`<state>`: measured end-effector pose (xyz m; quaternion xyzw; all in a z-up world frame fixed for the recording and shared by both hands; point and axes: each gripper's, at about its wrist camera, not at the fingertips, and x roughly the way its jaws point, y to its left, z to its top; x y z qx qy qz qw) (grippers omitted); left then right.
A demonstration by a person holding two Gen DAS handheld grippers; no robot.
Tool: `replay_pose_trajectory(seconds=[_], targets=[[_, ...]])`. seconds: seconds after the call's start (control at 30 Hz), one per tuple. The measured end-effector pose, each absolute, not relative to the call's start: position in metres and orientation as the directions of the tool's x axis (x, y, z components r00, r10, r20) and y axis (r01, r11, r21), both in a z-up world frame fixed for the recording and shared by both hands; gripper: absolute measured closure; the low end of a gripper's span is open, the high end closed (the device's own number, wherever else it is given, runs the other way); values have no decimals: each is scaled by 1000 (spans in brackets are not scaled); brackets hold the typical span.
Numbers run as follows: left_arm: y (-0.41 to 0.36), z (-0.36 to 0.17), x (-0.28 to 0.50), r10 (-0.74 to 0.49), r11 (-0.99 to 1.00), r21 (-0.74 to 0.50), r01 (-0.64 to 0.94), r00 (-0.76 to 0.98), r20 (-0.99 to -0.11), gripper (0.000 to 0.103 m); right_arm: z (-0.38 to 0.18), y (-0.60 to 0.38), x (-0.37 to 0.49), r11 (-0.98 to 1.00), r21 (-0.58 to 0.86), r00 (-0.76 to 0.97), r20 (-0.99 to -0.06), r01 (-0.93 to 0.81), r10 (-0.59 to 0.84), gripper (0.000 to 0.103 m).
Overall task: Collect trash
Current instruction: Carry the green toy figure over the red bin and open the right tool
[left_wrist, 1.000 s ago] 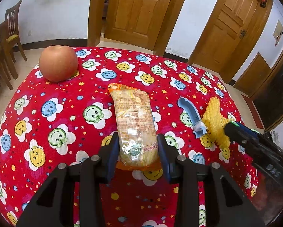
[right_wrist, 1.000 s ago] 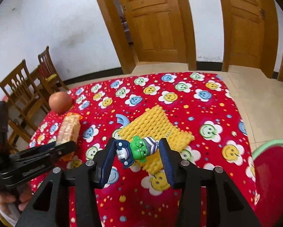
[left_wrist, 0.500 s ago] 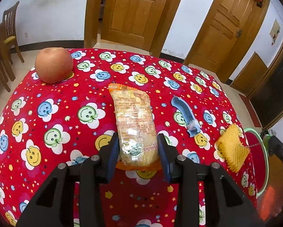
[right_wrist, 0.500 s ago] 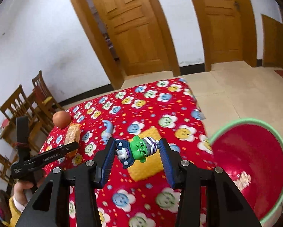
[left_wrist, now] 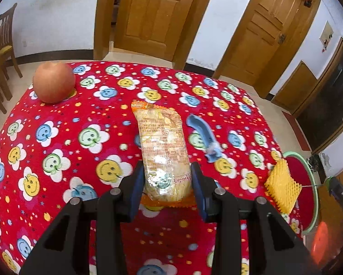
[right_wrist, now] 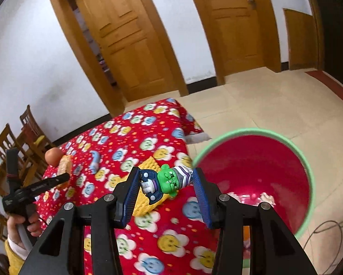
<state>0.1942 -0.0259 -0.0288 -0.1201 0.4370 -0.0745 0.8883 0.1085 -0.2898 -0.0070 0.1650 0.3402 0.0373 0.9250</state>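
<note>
The right tongs (right_wrist: 166, 184) grip a small green-headed toy figure (right_wrist: 169, 180) beside the red plastic bin with a green rim (right_wrist: 310, 178); it hangs over the tabletop's (right_wrist: 134, 137) edge. The left tongs (left_wrist: 166, 182) clench a crinkly yellow snack packet (left_wrist: 163, 151) lying on that tabletop, well away from the bin.

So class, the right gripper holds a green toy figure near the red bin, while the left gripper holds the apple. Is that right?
Not quite. The left gripper holds the snack packet, not the apple, which sits untouched at the table's far corner in the left wrist view. The right gripper does hold the green toy figure near the red bin.
</note>
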Motion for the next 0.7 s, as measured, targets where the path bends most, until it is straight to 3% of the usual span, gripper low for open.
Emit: replay_pose_trajectory(seconds=[0.7], targets=[[-152,-5,172,-400,915,-306,261,507,-764,63,-22,-315,93,903,428,778,-577,29,249,56]])
